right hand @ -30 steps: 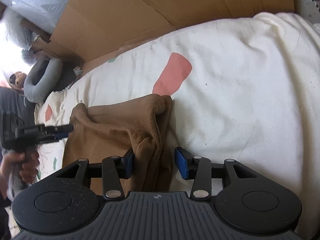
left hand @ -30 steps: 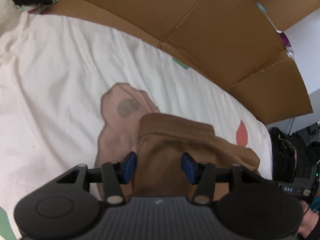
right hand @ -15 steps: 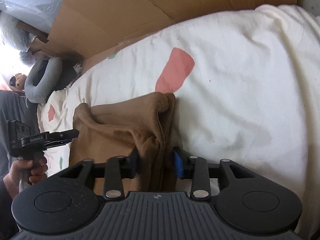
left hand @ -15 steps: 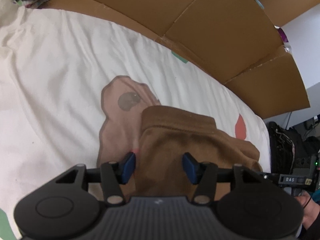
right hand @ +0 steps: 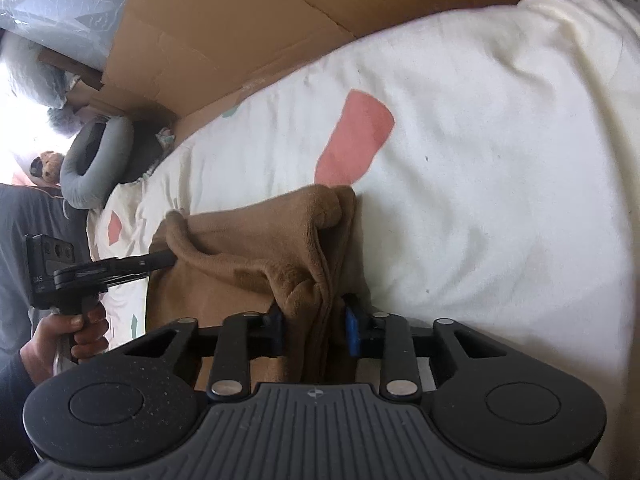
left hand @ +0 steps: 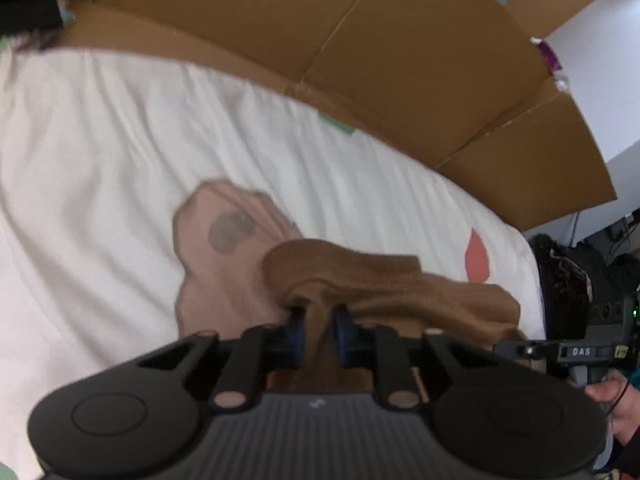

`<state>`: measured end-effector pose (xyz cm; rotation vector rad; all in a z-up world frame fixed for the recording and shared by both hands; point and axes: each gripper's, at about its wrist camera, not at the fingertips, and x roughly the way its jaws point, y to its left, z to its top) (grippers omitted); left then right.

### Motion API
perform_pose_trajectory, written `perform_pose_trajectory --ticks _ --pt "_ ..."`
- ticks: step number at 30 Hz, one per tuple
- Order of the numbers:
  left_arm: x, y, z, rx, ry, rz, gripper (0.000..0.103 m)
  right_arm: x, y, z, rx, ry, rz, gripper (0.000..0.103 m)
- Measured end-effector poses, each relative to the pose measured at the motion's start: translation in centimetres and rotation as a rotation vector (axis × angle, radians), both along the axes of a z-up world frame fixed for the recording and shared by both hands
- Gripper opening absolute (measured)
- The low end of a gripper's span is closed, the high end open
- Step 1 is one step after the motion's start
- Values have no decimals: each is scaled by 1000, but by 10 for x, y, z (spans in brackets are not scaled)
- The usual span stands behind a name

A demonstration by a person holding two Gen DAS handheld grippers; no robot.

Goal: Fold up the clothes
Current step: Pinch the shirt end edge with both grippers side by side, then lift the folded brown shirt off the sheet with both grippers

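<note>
A brown fleece garment lies bunched on the white bedsheet. My left gripper is closing its jaws, and its blue pads pinch a raised fold at the garment's left end. In the right wrist view the same garment shows as stacked layers. My right gripper is closing too, with the thick right-hand edge of those layers squeezed between its pads. The left gripper reaches into the cloth from the left, held by a hand. The right gripper's tip shows at the garment's far end.
Flattened cardboard stands along the far side of the bed. The sheet carries a pink printed patch and a red one. A grey neck pillow lies past the bed's end. Dark bags sit off the right edge.
Both grippers went from open astride the garment to pinching it. The left one's fold has bunched up and risen. The right one's layers are gathered between its pads.
</note>
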<state>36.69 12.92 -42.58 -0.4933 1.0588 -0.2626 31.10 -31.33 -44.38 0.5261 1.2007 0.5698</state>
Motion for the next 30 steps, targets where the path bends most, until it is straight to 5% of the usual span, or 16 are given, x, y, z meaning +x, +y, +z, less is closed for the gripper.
perform_pose_trajectory --ticks 6,11,15,18,19,24,30 --pt "-5 8 -2 -18 27 9 25 0 3 3 -29 -1 16 41" --pt "-1 6 -12 -74 60 2 40 3 3 -2 -11 33 15 42" --pt "5 1 -19 -121 77 -2 41 5 6 -5 -1 36 8 42" --pt "8 -2 -19 -111 101 -3 26 6 7 -7 7 44 -7 39" --pt "8 -4 -18 -106 112 -8 14 6 8 -6 0 41 -10 38" --pt "4 -14 -9 -55 120 13 8 4 17 3 -59 25 -3 20" --pt "-6 -24 27 26 106 25 7 -5 27 32 -127 -13 2 18"
